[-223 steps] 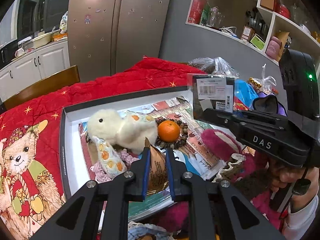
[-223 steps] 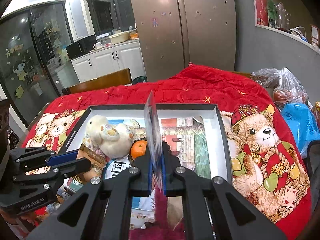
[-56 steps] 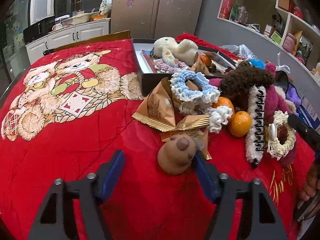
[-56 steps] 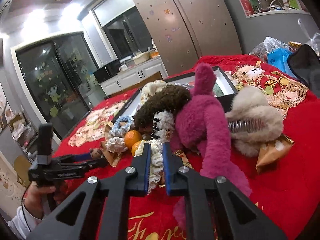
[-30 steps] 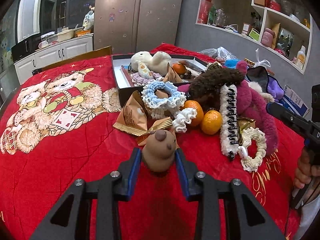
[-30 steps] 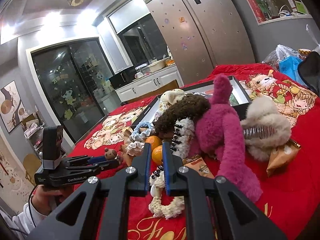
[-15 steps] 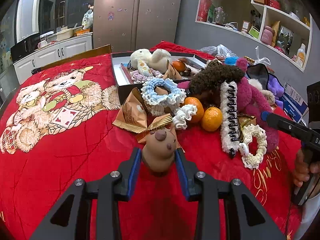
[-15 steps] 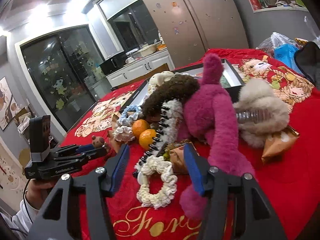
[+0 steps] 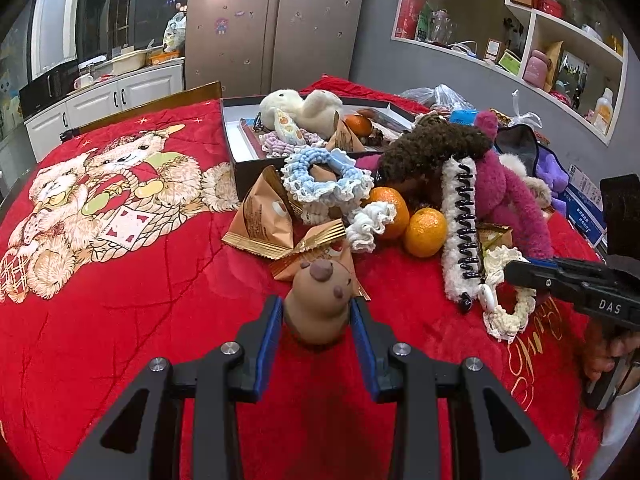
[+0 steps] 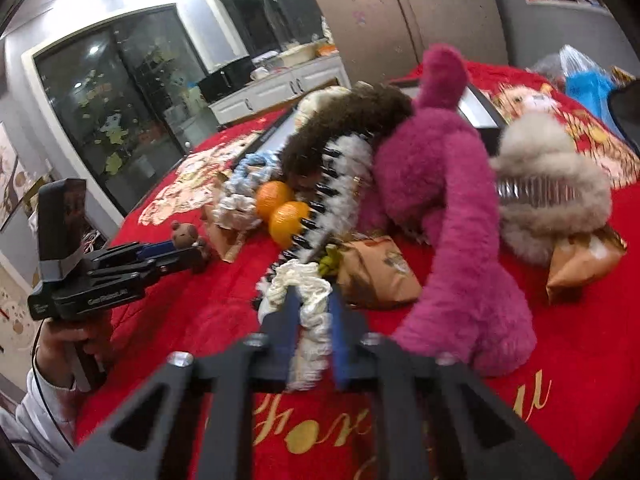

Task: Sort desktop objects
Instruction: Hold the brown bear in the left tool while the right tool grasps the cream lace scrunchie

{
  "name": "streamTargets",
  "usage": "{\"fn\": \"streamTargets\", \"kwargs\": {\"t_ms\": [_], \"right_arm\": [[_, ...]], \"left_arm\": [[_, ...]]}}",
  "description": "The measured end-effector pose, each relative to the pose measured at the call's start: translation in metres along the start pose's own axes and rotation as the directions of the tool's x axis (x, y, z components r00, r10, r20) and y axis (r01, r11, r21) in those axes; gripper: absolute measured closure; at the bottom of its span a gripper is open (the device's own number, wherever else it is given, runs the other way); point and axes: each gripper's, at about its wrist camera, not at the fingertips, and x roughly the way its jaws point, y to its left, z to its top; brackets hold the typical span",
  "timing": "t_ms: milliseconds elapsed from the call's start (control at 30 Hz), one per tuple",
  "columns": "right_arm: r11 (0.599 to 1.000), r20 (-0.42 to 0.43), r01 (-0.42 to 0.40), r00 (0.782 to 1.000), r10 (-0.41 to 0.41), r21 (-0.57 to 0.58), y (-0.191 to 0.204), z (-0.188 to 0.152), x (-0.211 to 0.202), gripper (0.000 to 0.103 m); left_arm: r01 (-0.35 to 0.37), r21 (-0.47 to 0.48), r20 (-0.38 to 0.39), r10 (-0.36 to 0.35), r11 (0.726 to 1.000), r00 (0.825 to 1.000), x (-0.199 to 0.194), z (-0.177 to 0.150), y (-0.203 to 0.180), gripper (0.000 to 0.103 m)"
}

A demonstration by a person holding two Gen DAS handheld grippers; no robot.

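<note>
Right gripper (image 10: 312, 312) dropped, fingers closing, seemingly pinching cream scrunchie (image 10: 306, 300), left gripper (image 9: 318, 312) gripping bear figurine (image 9: 320, 300)

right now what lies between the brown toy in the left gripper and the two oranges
In the left wrist view, a gold-edged snack packet and a white frilly scrunchie lie between the brown toy and the oranges.

Motion blur smears the right wrist view: the right gripper (image 10: 312, 320), its jaws closing, and the cream scrunchie (image 10: 304, 300) between them lose their outlines, so contact there cannot be judged. The print on the snack packet (image 10: 376, 272) is unreadable. In the left wrist view, the brown toy (image 9: 320, 300) hides its base behind the blue pads, and the person's hand (image 9: 608, 352) is cut off at the right edge
</note>
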Motion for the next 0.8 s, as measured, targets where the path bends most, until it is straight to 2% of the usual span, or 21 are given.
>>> {"fn": "streamTargets", "kwargs": {"t_ms": [300,433,800], "right_arm": [[0.998,0.049,-0.028,0.998,0.031,-0.063,0.012,-0.003,-0.010,0.090],[0.994,0.084,-0.036,0.995,0.045,-0.103,0.021,-0.002,-0.016,0.090],[0.994,0.142,-0.058,0.987,0.071,-0.094,0.038,0.010,-0.032,0.090]], "left_arm": [[0.002,0.000,0.012,-0.002,1.000,1.000,-0.004,0.002,0.000,0.068],[-0.001,0.002,0.045,0.001,1.000,0.999,-0.014,0.004,0.000,0.068],[0.034,-0.009,0.123,-0.033,0.999,0.992,-0.036,0.013,-0.003,0.068]]}}
